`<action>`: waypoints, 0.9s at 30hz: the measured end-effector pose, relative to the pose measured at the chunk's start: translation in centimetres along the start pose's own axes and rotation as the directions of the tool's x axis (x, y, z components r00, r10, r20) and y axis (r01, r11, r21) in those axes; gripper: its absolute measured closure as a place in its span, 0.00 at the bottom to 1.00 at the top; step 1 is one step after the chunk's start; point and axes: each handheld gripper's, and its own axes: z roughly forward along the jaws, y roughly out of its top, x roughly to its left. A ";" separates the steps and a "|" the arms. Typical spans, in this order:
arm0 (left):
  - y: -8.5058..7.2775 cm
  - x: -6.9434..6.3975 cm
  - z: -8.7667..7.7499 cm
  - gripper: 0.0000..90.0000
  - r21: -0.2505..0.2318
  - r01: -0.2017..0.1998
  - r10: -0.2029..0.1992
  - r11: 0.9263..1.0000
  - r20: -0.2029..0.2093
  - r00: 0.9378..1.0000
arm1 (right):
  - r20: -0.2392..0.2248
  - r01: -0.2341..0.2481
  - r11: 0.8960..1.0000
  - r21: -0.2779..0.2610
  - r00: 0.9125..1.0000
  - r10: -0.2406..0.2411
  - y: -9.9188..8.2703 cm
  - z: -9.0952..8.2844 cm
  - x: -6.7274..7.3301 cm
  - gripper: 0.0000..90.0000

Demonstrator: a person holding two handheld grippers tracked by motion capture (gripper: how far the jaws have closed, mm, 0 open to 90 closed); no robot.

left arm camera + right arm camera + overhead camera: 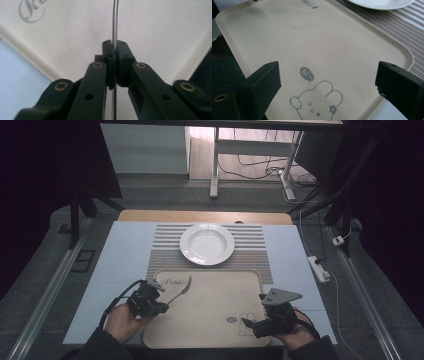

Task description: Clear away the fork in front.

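A beige tray [215,292] with a rabbit drawing lies at the table's near edge. My left gripper [164,305] is over the tray's left side, shut on the thin handle of a metal fork [181,291] whose head points toward the far right. In the left gripper view the pads [110,53] pinch the fork's handle [115,22] edge-on above the tray [160,32]. My right gripper [252,312] hovers at the tray's near right corner. In the right gripper view it [329,82] stands wide open over the rabbit drawing [317,102], with nothing between its jaws.
A white plate [207,243] sits empty on a striped placemat [252,247] just beyond the tray; its rim [382,4] appears at the top of the right gripper view. The light blue table top [120,255] extends to both sides. A power strip [319,268] lies off the right edge.
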 end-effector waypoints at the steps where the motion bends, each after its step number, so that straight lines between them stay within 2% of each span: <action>1: -0.1 0.1 0.1 0.96 -0.005 0.025 -0.025 1.000 -0.001 1.000 | -0.003 -0.005 1.000 -0.004 1.000 0.005 -0.1 -0.1 0.0 0.07; 3: -0.1 0.0 0.3 0.96 -0.010 0.056 -0.056 0.998 -0.017 0.998 | 0.002 0.000 1.000 0.005 1.000 0.000 -0.4 -0.3 0.0 0.07; 5: -0.1 0.0 0.5 0.96 -0.009 0.088 -0.088 0.996 -0.054 0.995 | 0.013 0.002 1.000 0.016 1.000 -0.002 -0.6 -0.4 0.0 0.07; 8: -0.1 0.2 1.0 0.96 0.003 0.151 -0.150 0.989 -0.083 0.985 | 0.019 -0.001 1.000 0.023 1.000 0.000 -0.8 -0.7 0.0 0.07; 11: -0.1 0.3 1.6 0.96 0.025 0.185 -0.181 0.982 -0.103 0.978 | 0.025 -0.008 1.000 0.024 1.000 0.007 -1.0 -0.9 -0.1 0.07; 15: 0.1 0.3 2.2 0.96 0.040 0.210 -0.203 0.977 -0.131 0.970 | 0.019 -0.011 1.000 0.029 1.000 0.010 -1.2 -0.9 -0.2 0.07; 18: 0.1 0.4 2.4 0.96 0.047 0.219 -0.211 0.975 -0.136 0.968 | 0.017 -0.006 1.000 0.029 1.000 0.006 -1.2 -0.9 -0.1 0.07; 21: 0.1 0.4 2.7 0.96 0.061 0.222 -0.212 0.973 -0.141 0.967 | 0.017 -0.003 0.999 0.032 1.000 0.003 -1.2 -0.9 -0.1 0.07; 24: 0.1 0.3 2.8 0.95 0.052 0.209 -0.199 0.977 -0.154 0.968 | 0.018 -0.001 0.999 0.039 1.000 0.000 -1.3 -0.9 -0.1 0.07; 27: 0.0 0.3 2.8 0.94 0.049 0.204 -0.195 0.978 -0.150 0.969 | 0.017 0.001 0.999 0.041 1.000 -0.002 -1.3 -0.8 -0.1 0.07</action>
